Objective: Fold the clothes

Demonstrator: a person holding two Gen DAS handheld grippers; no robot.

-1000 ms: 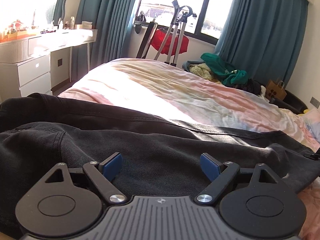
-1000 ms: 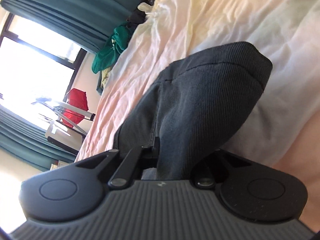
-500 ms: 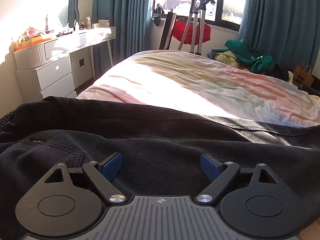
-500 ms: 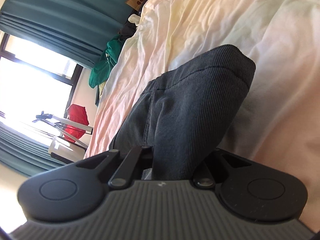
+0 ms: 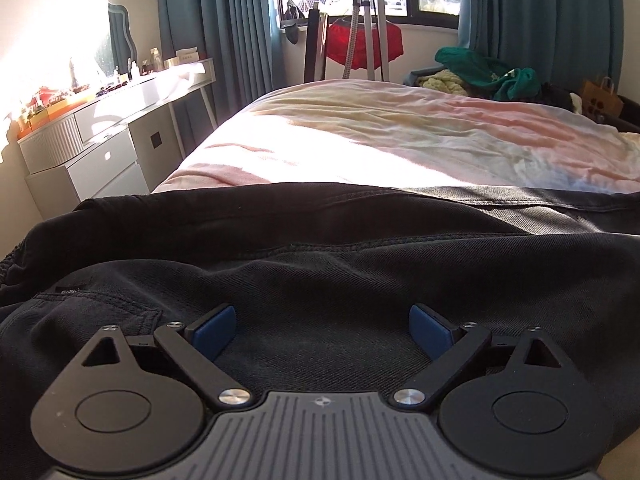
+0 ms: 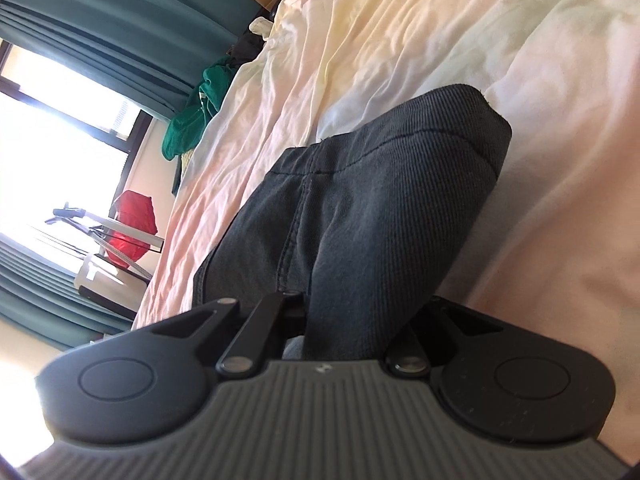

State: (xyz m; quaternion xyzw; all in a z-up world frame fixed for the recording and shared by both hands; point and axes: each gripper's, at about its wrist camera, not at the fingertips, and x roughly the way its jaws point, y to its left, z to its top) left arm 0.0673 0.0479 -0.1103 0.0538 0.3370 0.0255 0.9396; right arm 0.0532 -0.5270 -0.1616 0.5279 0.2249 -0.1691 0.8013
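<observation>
Your left gripper point(image 5: 322, 330) stood spread, having just widened, over the trousers point(image 5: 320, 248) on the bed point(image 5: 400, 136), gripping nothing. Your right gripper point(image 6: 344, 312) pinched a hem. Folding barely started.

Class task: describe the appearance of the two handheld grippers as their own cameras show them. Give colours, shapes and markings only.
The left gripper has a grey ribbed body with a small round emblem, two black rounded plates with embossed circles, black link arms on silver pivots, and blue pads. The right gripper has the same grey ribbed body, black plates and silver pivots; its pads are hidden. No cables or sleeves show.
</observation>
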